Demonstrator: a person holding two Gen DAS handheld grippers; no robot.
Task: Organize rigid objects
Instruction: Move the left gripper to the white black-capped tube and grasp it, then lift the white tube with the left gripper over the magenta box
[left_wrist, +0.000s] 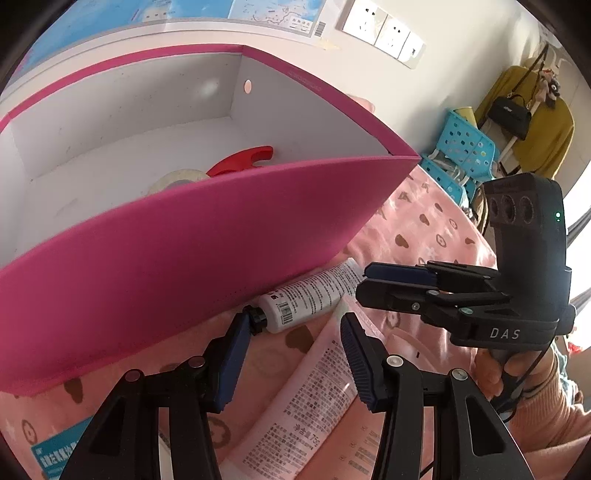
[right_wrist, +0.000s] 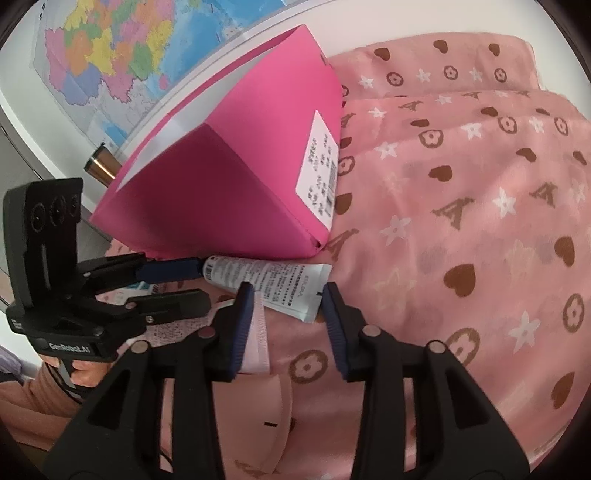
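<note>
A pink patterned cloth is spread across the frame, a pink box is seen upper left, a white tube is laid just below it, and the left claw and right claw are held open, gripping nothing.
</note>
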